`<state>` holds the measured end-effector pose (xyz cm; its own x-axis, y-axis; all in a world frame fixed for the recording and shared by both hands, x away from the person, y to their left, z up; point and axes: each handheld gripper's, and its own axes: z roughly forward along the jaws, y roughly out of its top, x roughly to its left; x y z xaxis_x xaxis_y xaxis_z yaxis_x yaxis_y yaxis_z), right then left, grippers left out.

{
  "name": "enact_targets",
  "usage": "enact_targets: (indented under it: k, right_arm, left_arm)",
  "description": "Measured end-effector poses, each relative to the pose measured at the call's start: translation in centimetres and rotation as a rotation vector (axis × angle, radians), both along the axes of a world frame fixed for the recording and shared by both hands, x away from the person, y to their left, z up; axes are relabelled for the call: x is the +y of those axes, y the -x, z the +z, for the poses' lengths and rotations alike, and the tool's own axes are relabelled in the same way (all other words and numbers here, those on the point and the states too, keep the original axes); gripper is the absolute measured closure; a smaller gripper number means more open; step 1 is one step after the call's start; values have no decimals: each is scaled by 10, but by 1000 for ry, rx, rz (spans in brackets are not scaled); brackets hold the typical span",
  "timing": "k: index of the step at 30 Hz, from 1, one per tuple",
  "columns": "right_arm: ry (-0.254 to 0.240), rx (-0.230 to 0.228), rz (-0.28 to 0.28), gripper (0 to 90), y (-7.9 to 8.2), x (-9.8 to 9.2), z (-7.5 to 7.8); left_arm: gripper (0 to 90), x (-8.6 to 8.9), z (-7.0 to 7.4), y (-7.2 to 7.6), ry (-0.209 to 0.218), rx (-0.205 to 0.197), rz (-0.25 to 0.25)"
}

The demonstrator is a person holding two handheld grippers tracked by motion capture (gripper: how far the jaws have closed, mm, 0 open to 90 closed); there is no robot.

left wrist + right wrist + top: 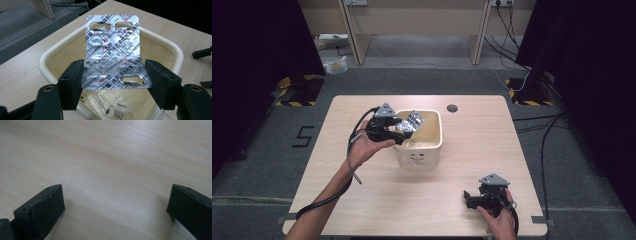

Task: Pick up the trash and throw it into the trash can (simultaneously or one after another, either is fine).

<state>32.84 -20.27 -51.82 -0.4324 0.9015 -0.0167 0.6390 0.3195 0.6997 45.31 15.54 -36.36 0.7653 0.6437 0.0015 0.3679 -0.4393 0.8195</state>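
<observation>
I have the table (pixel 362 200) before me with the cream bin (pixel 432 150) at its middle. My left gripper (pixel 113 75) clamps a silver pill sheet (pixel 112 50) by its edges, upright over the bin — next I should spread those jaws and drop it in. My right gripper (pixel 115 202) rests wide — empty.

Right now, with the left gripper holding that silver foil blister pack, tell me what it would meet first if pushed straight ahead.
Probably the far wall of the cream plastic bin. The left gripper points over the bin's opening, the silver foil blister pack clamped between its jaws, so the pack's top edge would likely arrive first; depth is unclear.
</observation>
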Motion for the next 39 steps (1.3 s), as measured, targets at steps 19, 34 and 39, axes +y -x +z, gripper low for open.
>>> enact_targets:
  k: [19, 34, 39]
  right_arm:
    - [0, 0, 0, 9, 0, 0, 0]
    - [0, 1, 0, 10, 0, 0, 0]
    - [0, 1, 0, 10, 0, 0, 0]
  left_arm:
    - [337, -14, -9, -9, -27, 35, -32]
    - [336, -17, -16, -14, -29, 59, -27]
    - [336, -16, -17, -15, -28, 63, -25]
